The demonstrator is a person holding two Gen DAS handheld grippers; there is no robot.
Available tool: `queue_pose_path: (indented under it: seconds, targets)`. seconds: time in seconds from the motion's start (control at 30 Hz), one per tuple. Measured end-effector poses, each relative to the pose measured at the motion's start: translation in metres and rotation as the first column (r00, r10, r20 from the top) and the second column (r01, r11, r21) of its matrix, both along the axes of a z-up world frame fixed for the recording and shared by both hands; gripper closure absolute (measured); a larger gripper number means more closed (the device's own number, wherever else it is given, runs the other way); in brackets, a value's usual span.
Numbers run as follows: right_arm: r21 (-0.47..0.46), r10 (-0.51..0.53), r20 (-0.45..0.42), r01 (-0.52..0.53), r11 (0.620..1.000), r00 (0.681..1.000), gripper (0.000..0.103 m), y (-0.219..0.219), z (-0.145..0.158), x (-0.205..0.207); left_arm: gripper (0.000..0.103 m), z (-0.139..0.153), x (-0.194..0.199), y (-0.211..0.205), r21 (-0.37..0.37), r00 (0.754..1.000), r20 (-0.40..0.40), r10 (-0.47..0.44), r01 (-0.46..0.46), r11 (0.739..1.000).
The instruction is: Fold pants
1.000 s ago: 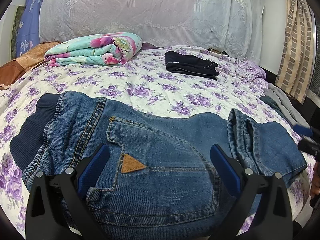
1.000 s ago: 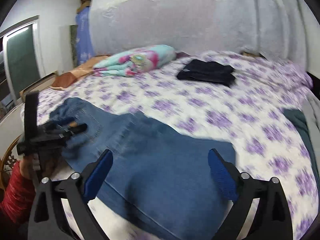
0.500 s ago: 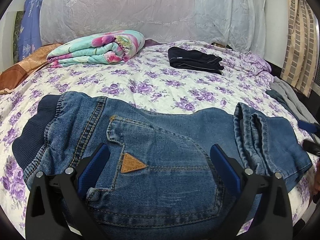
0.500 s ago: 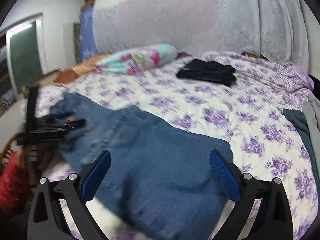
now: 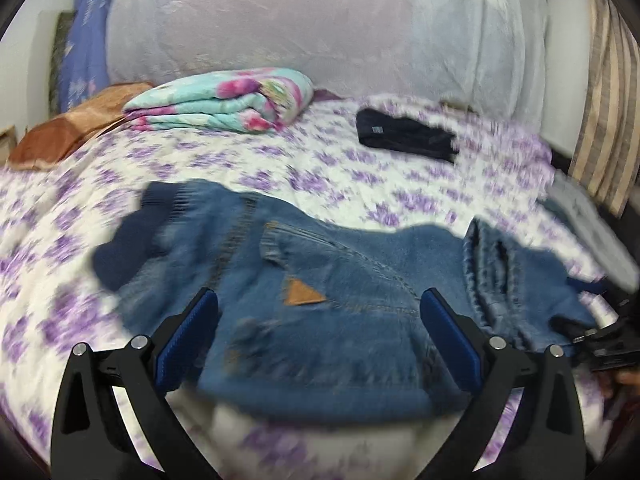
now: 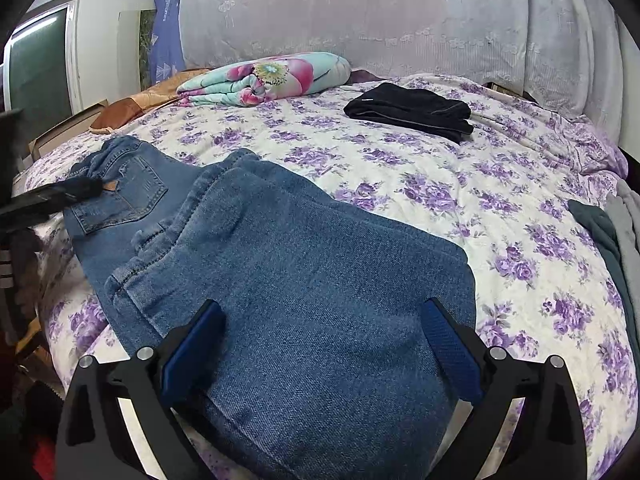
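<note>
Two grippers, both spread wide, neither holding anything.

Left wrist view: your left gripper [image 5: 318, 336] has its blue pads far apart, nothing between them but the jeans [image 5: 320, 280] lying below. Frame is motion-blurred. Jeans lie on the near part of the floral bedsheet [image 5: 340, 168], dark ribbed waistband [image 5: 132, 240] on the left, back pocket with a tan triangular patch [image 5: 300, 294] in the middle, bunched leg fabric on the right. The near edge of the jeans hangs over the bed edge. Your right gripper [image 5: 608, 340] shows at the right edge, at the jeans' right end; I can't tell from here whether it touches them. Far left: folded floral blanket [image 5: 224, 104]. Far right of centre: folded black garment [image 5: 406, 138]. Grey clothes [image 5: 580, 208] at the right edge of the bed.

Right wrist view: your right gripper [image 6: 320, 350] is wide open, pads on either side of the folded denim leg [image 6: 320, 280] without closing on it. The leg section lies over the rest of the jeans, hem bunched near the pocket [image 6: 120, 196] on the left. Your left gripper [image 6: 52, 196] shows blurred at the left edge, by the pocket. Blanket [image 6: 272, 78] and black garment [image 6: 412, 110] sit far, well apart from the jeans. Dark green and grey clothes [image 6: 608, 232] lie at the right edge.
</note>
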State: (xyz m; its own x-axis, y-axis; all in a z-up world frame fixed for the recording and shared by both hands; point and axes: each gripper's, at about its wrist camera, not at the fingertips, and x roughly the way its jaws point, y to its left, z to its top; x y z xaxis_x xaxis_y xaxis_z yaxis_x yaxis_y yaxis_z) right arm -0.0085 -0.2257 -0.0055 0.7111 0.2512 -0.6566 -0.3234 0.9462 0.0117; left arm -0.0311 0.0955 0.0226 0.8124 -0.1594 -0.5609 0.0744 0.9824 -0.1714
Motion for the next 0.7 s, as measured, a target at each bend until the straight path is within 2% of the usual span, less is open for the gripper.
queue_pose_path:
  seconds: [0.07,0.1,0.13,0.17,0.23,0.33,0.47,0.57,0.6,0.63,0.7]
  targets:
    - [-0.001,-0.003,0.001,0.003,1.000,1.000,0.003,-0.001,0.002,0.000,0.004,0.005,-0.009,0.024,-0.077,1.000,-0.003,0.030,-0.030,0.997]
    - [0.000,-0.001,0.001,0.001,1.000,1.000,0.003,-0.001,0.002,0.000,0.004,0.005,-0.011,0.044,-0.166,0.999,-0.024,0.033,-0.036,0.985]
    - [-0.001,-0.002,0.001,0.002,1.000,1.000,0.003,-0.001,0.001,0.000,0.005,0.004,-0.011,0.058,-0.256,0.999,-0.038,0.004,-0.014,0.967]
    - [0.000,-0.001,0.001,0.001,1.000,1.000,0.003,0.000,0.001,0.000,0.005,0.000,-0.012,0.075,-0.371,0.999,-0.041,-0.023,0.007,0.928]
    - [-0.001,-0.002,0.002,0.002,1.000,1.000,0.003,0.000,0.002,-0.002,0.005,-0.004,-0.012,0.089,-0.458,0.998,-0.038,-0.042,0.020,0.889]
    - [0.000,0.000,0.002,0.000,1.000,1.000,0.003,-0.001,0.002,-0.001,0.005,0.001,-0.015,0.099,-0.511,0.999,-0.021,-0.041,0.024,0.859]
    - [0.003,0.000,0.001,0.000,1.000,1.000,0.003,-0.001,0.002,-0.002,0.005,-0.002,-0.023,0.124,-0.521,0.994,-0.058,0.087,-0.105,0.847]
    - [0.004,-0.002,0.001,0.002,1.000,1.000,0.003,-0.001,0.002,-0.002,0.005,-0.025,-0.020,0.138,-0.584,0.985,-0.143,0.099,-0.164,0.795]
    - [0.004,-0.002,0.001,0.002,1.000,1.000,0.003,-0.002,0.003,-0.002,0.005,-0.027,-0.020,0.138,-0.579,0.984,-0.145,0.099,-0.165,0.798]
    - [0.003,-0.002,0.001,0.002,1.000,1.000,0.003,-0.001,0.002,-0.002,0.005,-0.026,-0.019,0.133,-0.544,0.984,-0.140,0.107,-0.167,0.822]
    - [0.004,-0.002,0.001,0.002,1.000,1.000,0.003,-0.001,0.002,-0.002,0.005,-0.024,-0.013,0.122,-0.495,0.984,-0.147,0.101,-0.162,0.854]
